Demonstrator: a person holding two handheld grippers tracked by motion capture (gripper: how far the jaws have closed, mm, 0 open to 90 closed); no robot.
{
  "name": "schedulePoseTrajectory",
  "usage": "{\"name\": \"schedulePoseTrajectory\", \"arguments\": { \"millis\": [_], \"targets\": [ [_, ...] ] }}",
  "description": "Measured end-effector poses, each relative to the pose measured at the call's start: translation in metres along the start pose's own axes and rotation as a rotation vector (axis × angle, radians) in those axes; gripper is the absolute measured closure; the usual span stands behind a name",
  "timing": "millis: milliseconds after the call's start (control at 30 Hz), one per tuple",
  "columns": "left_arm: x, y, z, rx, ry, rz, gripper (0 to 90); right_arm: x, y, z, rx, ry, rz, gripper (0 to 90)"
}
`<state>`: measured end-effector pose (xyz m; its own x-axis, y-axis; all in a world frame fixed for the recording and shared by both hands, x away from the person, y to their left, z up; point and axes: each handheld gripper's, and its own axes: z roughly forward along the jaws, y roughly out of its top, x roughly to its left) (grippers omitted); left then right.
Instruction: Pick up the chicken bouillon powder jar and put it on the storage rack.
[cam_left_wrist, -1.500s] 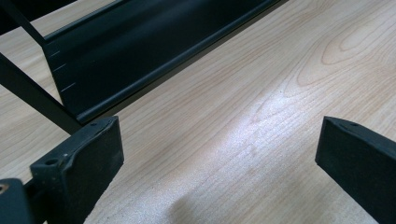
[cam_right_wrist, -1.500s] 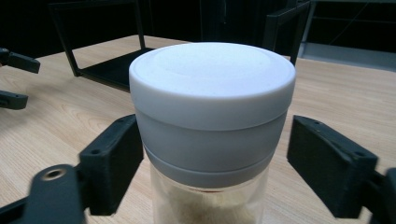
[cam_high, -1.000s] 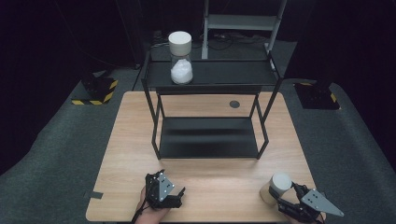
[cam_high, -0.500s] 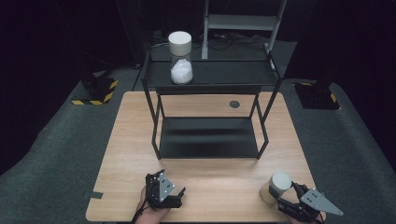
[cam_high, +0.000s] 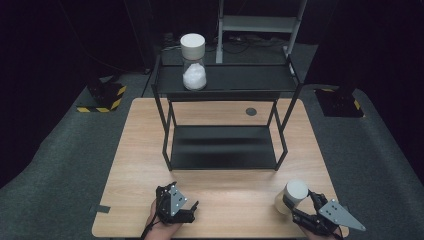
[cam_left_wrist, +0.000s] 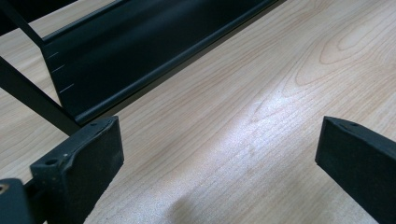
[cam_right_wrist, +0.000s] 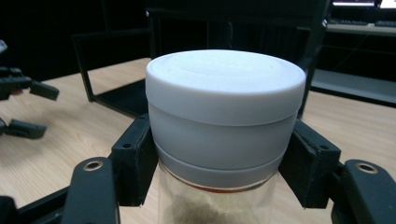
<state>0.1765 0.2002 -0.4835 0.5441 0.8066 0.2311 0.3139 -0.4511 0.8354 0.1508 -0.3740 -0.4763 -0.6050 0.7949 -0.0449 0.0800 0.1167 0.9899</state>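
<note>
The right gripper (cam_right_wrist: 219, 172) is clamped on a jar (cam_right_wrist: 224, 135): both black pads are pressed against the sides of its white lid, one on each side, as seen in the right gripper view. Below the lid, clear glass with something pale inside is glimpsed; the contents cannot be made out. In the high view the same jar (cam_high: 291, 196) is seen at the near right corner of the wooden table (cam_high: 145, 150), tilted, with its white lid turned up and away from the right gripper (cam_high: 305, 210); whether its base touches the wood cannot be told. The left gripper (cam_left_wrist: 219, 154) is held with its jaws wide apart, nothing between them, bare wood showing in the gap. It is seen in the high view at the near edge of the table, left of centre (cam_high: 182, 207), well apart from the held jar. Ahead of both grippers a black two-level rack (cam_high: 222, 150) is set on the middle of the table. On the left part of its top shelf a second jar (cam_high: 193, 67) is stood upright, white-lidded, with white contents in its lower half.
</note>
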Motion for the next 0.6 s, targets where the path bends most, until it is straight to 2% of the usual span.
{"name": "schedulePoseTrajectory", "arguments": {
  "millis": [167,433,533,600],
  "targets": [
    [0.000,0.000,0.000,-0.002,0.000,0.004,1.3,0.007,0.006,0.009,-0.018,0.013,0.006,34.0],
    [0.001,-0.001,0.000,-0.003,-0.005,0.005,1.3,0.017,0.014,0.022,-0.015,0.029,-0.003,34.0],
    [0.001,0.000,0.000,-0.002,-0.008,0.006,1.3,0.018,0.014,0.026,-0.027,0.033,0.021,34.0],
    [0.001,0.000,0.000,-0.002,-0.011,0.007,1.3,0.023,0.018,0.032,-0.034,0.037,0.014,34.0]
  ]
}}
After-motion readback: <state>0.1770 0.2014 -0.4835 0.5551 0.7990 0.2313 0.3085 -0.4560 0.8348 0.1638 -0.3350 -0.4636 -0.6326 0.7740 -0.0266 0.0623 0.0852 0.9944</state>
